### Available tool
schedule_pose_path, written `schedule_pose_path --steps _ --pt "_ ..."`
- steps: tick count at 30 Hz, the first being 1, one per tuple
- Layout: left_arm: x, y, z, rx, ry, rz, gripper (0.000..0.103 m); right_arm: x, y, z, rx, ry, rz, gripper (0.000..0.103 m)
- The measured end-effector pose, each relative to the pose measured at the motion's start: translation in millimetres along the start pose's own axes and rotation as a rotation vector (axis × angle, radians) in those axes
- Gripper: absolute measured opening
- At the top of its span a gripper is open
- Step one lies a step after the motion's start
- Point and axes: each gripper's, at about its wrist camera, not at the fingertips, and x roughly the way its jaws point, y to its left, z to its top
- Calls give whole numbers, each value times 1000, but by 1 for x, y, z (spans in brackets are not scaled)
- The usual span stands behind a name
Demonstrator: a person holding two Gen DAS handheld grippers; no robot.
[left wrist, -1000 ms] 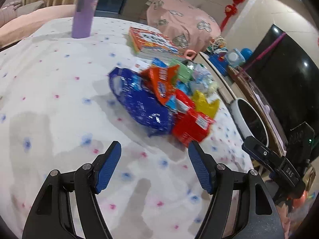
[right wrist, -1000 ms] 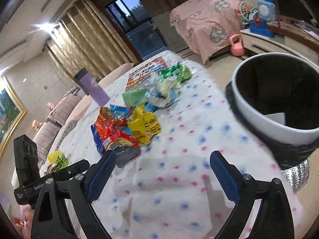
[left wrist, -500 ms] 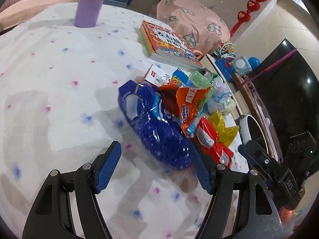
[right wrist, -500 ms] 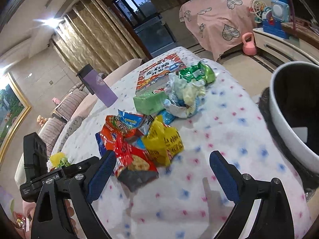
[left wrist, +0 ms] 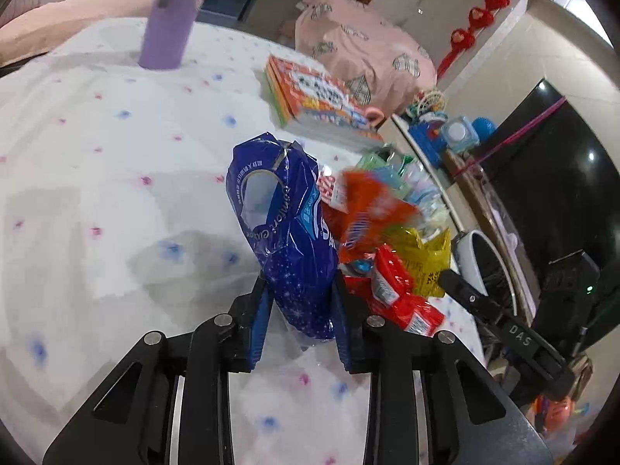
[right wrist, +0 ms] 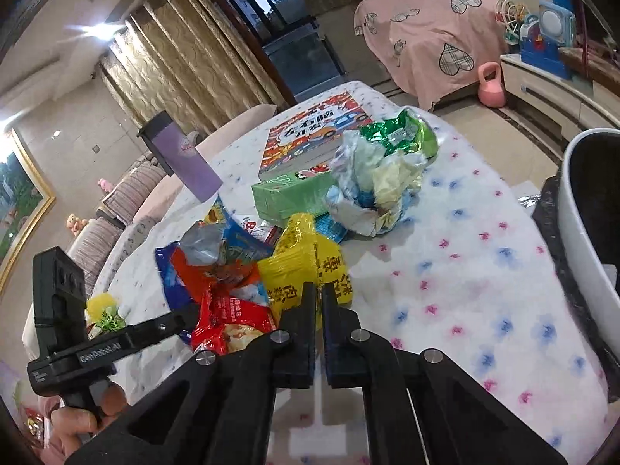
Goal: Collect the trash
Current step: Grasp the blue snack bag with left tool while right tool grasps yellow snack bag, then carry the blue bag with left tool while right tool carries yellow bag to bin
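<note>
The crinkly dark blue plastic bag (left wrist: 288, 240) is pinched at its lower end between the blue-padded fingers of the left gripper (left wrist: 300, 317), closed in tight on it, and it's stood up off the white dotted tabletop (left wrist: 97, 193). Over on the other side, the right gripper (right wrist: 318, 302) is clamped nearly shut on the bottom edge of the shiny yellow foil wrapper (right wrist: 306, 267). A red snack packet (right wrist: 232, 321) is sat just beside it in the pile. The white round bin (right wrist: 581, 232) is seen off the tabletop's edge.
</note>
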Motion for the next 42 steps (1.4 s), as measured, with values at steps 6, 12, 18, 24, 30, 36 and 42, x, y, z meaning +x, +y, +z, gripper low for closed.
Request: schedule_pose_path --steps 6,12,18,24,30,36,42 --pt "-37 0 -2 12 -55 -13 27 -24 2 -5 -8 -34 12 2" --pt "-55 -18 -5 44 -73 -68 27 -44 1 -11 -5 -65 11 2" --pt "-62 -49 -5 92 -83 -140 27 -68 -8 -14 11 -99 -3 2" --pt "-49 -85 -8 151 -50 -187 27 -95 -28 -17 41 -144 -29 2" --pt "-23 -129 -16 227 7 -231 27 -124 -57 -20 82 -190 -74 2" --pt "8 -169 -27 285 80 -260 27 -152 -90 -21 127 -229 -130 2" --pt "32 -209 -32 359 132 -263 27 -171 -119 -21 164 -256 -178 2"
